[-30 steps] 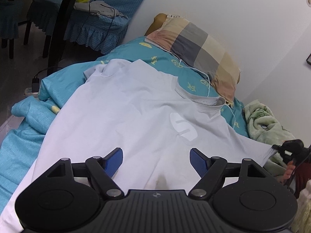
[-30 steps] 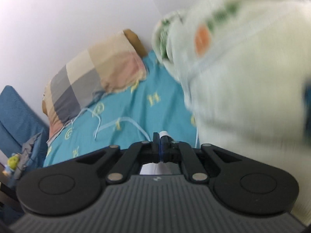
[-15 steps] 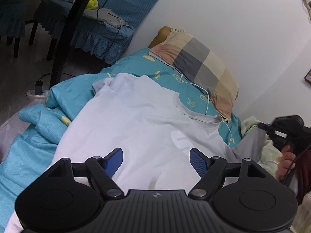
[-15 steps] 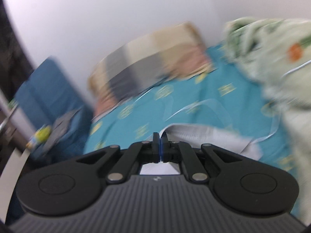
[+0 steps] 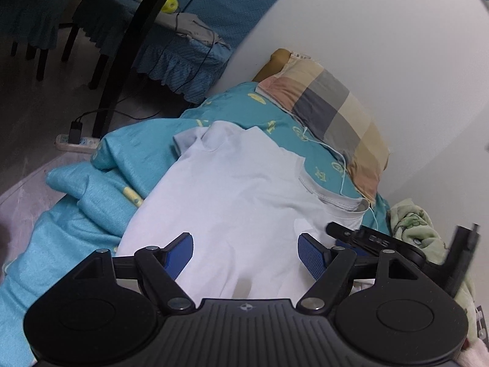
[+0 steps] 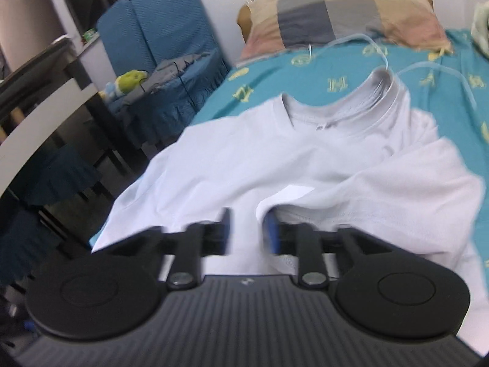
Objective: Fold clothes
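Change: the right gripper point(image 6: 247, 232), which a second ago was clamped on the right sleeve and drawing it out toward the green blanket point(image 5: 418, 229), has carried that sleeve point(image 6: 406, 177) inward over the chest of the T-shirt point(image 5: 232, 195) and now has its fingers parted, the cloth let go.
Meaning: the right side looks folded in (one sleeve fold judged done); the far sleeve point(image 5: 189, 137), on the side away from the blanket, lies flat and unfolded, so that fold is likely next.
Left gripper: the left gripper point(image 5: 245, 249) hovers over the lower part of the shirt, fingers spread wide, holding nothing.
Shirt location: spread on the teal bedspread point(image 5: 101, 189), collar point(image 6: 342, 107) toward the checked pillow point(image 5: 333, 116), hem toward the grippers.
Cable: a thin white cable point(image 5: 342, 168) trails from the pillow past the collar, possibly touching it.
Containers: none visible near the shirt; nothing to report inside any.
Blur: the right view is smeared, so the fold's edge is uncertain.
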Action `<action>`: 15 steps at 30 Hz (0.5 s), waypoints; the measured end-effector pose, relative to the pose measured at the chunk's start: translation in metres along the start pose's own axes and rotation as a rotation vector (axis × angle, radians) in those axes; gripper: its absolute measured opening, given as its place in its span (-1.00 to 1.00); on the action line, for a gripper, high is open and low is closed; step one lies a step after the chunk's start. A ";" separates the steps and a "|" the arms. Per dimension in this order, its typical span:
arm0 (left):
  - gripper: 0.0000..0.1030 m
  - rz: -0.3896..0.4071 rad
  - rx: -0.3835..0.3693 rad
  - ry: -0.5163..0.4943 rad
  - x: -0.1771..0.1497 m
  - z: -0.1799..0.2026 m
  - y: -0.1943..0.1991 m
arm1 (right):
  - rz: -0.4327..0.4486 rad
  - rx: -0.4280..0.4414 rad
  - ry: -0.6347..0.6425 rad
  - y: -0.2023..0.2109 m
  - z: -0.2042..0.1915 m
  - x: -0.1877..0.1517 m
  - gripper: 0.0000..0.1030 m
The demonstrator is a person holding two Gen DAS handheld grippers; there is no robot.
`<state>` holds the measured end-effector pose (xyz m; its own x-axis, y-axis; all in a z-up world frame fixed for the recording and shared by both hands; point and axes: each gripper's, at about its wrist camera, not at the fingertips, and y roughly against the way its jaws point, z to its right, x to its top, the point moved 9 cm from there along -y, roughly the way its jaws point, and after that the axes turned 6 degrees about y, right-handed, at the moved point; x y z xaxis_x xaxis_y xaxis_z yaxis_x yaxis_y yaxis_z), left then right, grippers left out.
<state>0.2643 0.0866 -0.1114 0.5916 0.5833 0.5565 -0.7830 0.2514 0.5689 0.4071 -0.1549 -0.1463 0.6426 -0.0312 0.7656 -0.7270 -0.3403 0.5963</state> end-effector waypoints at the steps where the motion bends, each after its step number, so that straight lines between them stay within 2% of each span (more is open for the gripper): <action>1: 0.49 0.003 -0.004 -0.011 0.000 0.003 0.000 | 0.019 -0.005 0.015 0.012 -0.001 0.001 -0.15; 7: 0.49 0.000 -0.028 -0.140 -0.012 0.028 0.004 | 0.089 -0.025 0.057 0.101 -0.003 -0.010 -0.10; 11: 0.49 -0.002 -0.061 -0.234 -0.025 0.045 0.012 | 0.110 -0.073 0.106 0.161 -0.007 -0.032 -0.10; 15: 0.49 -0.014 -0.081 -0.340 -0.042 0.061 0.018 | 0.139 -0.119 0.084 0.210 -0.003 -0.055 -0.10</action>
<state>0.2374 0.0192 -0.0876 0.6220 0.2924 0.7264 -0.7789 0.3262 0.5356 0.2187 -0.2220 -0.0622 0.5156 0.0099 0.8568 -0.8338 -0.2246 0.5043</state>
